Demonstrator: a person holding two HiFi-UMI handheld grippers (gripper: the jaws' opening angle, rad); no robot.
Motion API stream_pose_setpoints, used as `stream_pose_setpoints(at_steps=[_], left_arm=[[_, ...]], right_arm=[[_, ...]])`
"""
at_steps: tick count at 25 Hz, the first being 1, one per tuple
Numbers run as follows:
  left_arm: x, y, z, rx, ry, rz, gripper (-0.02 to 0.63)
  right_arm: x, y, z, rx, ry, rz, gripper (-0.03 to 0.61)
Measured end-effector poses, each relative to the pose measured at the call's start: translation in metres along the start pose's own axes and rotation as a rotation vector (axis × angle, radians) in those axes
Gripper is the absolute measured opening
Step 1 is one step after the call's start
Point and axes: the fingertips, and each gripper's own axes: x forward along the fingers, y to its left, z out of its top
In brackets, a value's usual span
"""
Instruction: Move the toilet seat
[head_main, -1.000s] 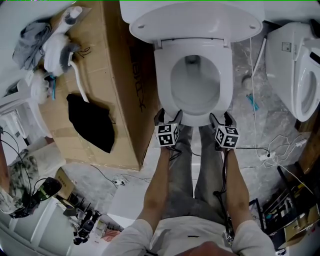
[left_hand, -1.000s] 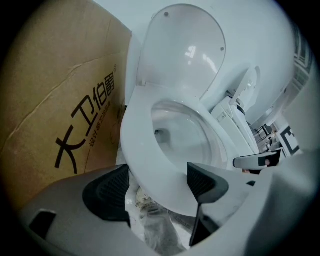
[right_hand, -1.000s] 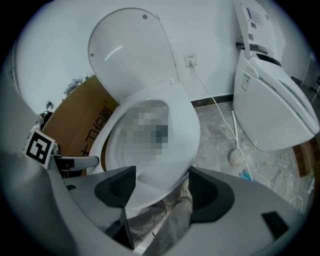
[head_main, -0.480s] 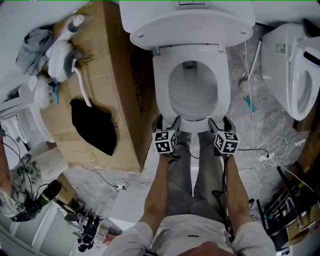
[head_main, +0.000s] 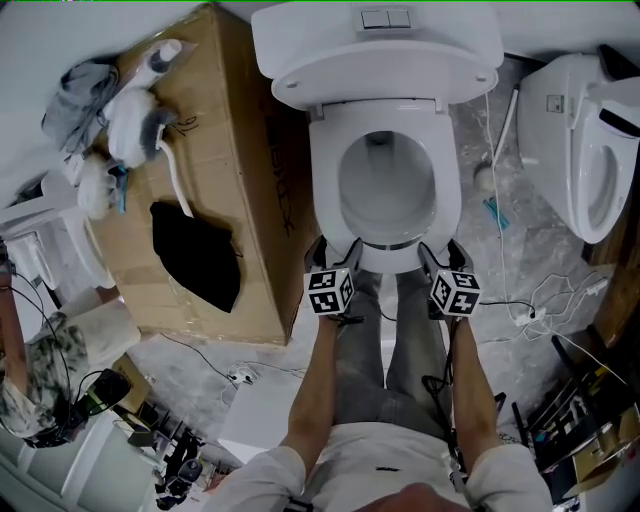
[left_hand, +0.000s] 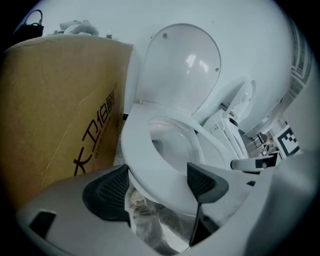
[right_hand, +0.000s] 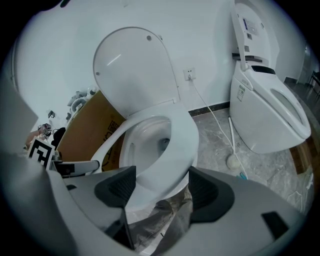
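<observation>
The white toilet seat (head_main: 325, 190) lies over the bowl, and its lid (head_main: 375, 60) stands up against the tank. My left gripper (head_main: 335, 248) and right gripper (head_main: 445, 250) are both at the seat's front rim, one on each side. In the left gripper view the seat (left_hand: 150, 165) tilts up off the bowl, and its front edge sits between the wide jaws of the left gripper (left_hand: 157, 185). In the right gripper view the seat (right_hand: 182, 145) reaches likewise between the spread jaws of the right gripper (right_hand: 160, 185). Crumpled plastic wrap hangs below the rim.
A tall cardboard box (head_main: 230, 180) stands tight against the toilet's left side, with a black cloth (head_main: 195, 255) and cleaning items (head_main: 135, 110) on top. A second toilet (head_main: 585, 140) stands to the right. Cables (head_main: 540, 300) cross the marble floor. The person's legs are just before the bowl.
The head view has shifted, so the tank top now shows. Both grippers stay at the seat's front rim, and the front edge shows a slightly wider dark gap beneath it.
</observation>
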Motion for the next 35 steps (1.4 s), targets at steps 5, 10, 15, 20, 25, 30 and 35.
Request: stream_pose_setpoints(at_steps=[5,10,15,20,25,30,35], left_arm=[[-0.01,-0.004,0.011,-0.014,-0.008,-0.007,0.345],[-0.019,-0.007,0.021,-0.029,-0.016,-0.012,0.345],[-0.026,-0.01,0.03,-0.044,-0.022,-0.017,0.345],[-0.035,-0.015,0.042,-0.059,-0.04,-0.024,0.345],[-0.041,-0.018,0.051,-0.075,-0.058,-0.027,0.345],[-0.048,-0.02,0.061,-0.094,-0.08,-0.033,0.345],[-0.054,-0.024,0.072,-0.113,-0.11,-0.04,0.345]], right_arm=[[-0.011,0.006,0.011,0.018,-0.018,0.003,0.348],[-0.021,0.01,0.022,0.058,-0.047,0.006,0.348],[-0.029,0.015,0.033,0.102,-0.069,0.013,0.348],[-0.039,0.019,0.045,0.129,-0.095,0.02,0.348],[-0.046,0.021,0.054,0.148,-0.111,0.03,0.348],[-0.053,0.025,0.064,0.167,-0.125,0.04,0.348],[-0.06,0.028,0.075,0.177,-0.139,0.049,0.348]])
